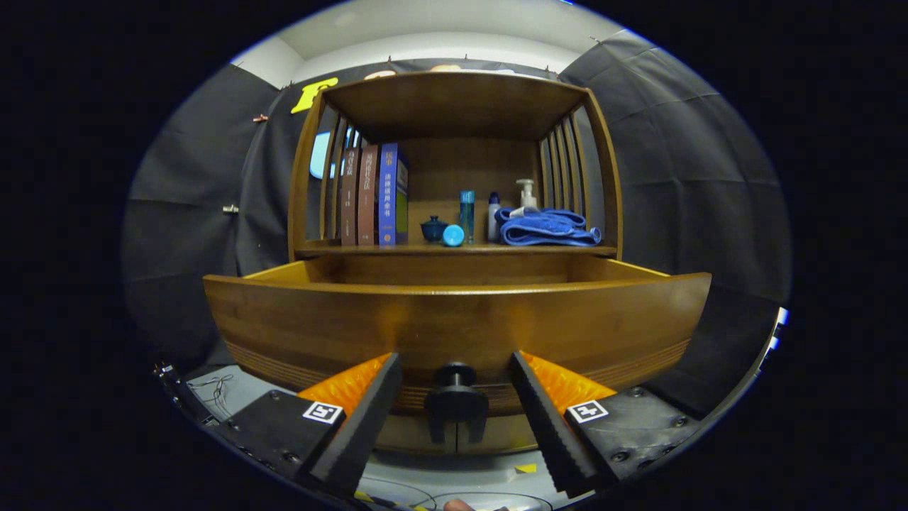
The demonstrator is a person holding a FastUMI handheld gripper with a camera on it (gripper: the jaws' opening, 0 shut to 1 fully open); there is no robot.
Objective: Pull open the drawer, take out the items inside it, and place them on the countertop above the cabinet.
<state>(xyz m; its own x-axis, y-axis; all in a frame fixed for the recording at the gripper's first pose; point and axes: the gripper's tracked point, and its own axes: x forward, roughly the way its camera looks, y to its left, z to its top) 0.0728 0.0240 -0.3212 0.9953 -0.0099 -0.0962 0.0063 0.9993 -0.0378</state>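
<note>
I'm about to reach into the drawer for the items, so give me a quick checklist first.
1. Drawer pulled out: ok.
2. Claw open: ok, fingers spread either side of the knob.
3. Claw free of the knob: ok, neither finger touches it.
4. Items inside seen: cannot tell, the drawer front hides them.
5. Room on the countertop: ok, a bare strip in front of the books, the cup and the towel.

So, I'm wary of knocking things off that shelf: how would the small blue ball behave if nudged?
The blue ball looks round and smooth, so it would probably roll. It sits at the shelf's front lip, so it could drop into the open drawer. The gripper is open around the knob.
</note>
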